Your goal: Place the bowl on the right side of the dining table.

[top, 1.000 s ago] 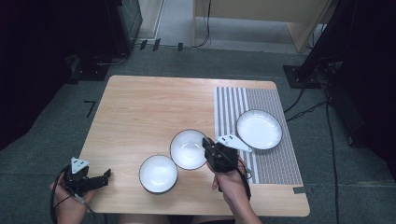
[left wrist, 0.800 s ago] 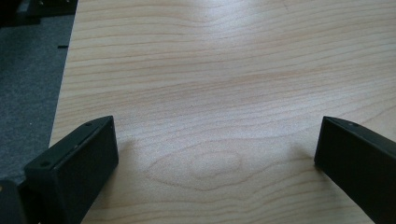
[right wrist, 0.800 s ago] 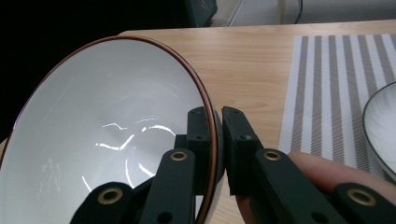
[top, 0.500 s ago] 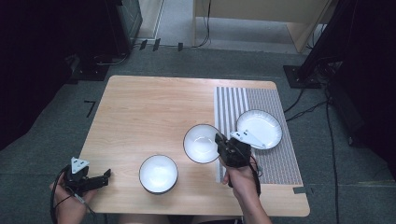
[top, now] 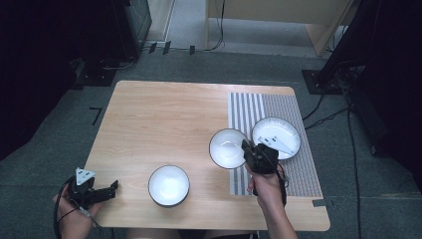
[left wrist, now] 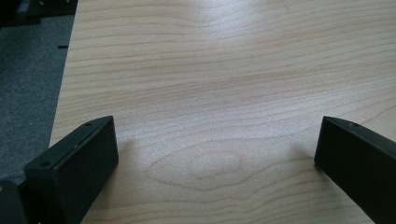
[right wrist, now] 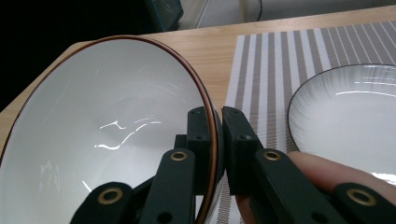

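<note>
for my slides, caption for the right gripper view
Right gripper clamps a white bowl's rim beside a plate.

Plate on mat (right); bowl left.

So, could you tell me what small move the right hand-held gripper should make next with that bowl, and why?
Probably carry it a little further right and lower it onto the plate. The right hand-held gripper is clamped on the rim of the brown-rimmed bowl, which hangs over the striped mat's edge beside the plate. The destination is only a guess.
</note>
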Available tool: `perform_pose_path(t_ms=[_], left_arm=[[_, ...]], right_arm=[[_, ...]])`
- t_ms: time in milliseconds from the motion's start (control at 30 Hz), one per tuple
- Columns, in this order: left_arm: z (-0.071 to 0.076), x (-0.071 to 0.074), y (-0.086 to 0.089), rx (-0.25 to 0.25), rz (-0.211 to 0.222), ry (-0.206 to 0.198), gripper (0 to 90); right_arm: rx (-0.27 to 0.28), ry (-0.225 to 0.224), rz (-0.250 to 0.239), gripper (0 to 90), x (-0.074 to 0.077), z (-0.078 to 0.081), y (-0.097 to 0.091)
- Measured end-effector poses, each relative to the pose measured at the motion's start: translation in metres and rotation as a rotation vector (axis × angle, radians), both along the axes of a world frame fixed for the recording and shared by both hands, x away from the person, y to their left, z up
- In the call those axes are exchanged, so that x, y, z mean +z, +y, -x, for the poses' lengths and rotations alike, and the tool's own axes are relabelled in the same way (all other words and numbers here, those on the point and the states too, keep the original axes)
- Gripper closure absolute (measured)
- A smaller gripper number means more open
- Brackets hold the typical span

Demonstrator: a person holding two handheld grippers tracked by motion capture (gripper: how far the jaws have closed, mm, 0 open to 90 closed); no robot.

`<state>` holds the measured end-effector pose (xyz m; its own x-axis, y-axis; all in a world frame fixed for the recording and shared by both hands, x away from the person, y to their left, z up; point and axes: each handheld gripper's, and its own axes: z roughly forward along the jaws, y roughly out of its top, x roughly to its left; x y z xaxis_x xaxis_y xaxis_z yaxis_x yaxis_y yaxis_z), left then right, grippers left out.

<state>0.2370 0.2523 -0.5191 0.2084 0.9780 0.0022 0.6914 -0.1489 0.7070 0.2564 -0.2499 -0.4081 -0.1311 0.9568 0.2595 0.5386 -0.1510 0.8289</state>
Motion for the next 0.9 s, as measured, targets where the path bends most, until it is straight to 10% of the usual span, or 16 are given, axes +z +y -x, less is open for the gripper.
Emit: perform_pose_path(t_ms=[900], left_arm=[[0.0,0.0,0.0,0.002,0.0,0.0,0.0]], right_arm=[[-0.101,0.061,-0.007,83.4,-0.03,-0.023,-0.035]])
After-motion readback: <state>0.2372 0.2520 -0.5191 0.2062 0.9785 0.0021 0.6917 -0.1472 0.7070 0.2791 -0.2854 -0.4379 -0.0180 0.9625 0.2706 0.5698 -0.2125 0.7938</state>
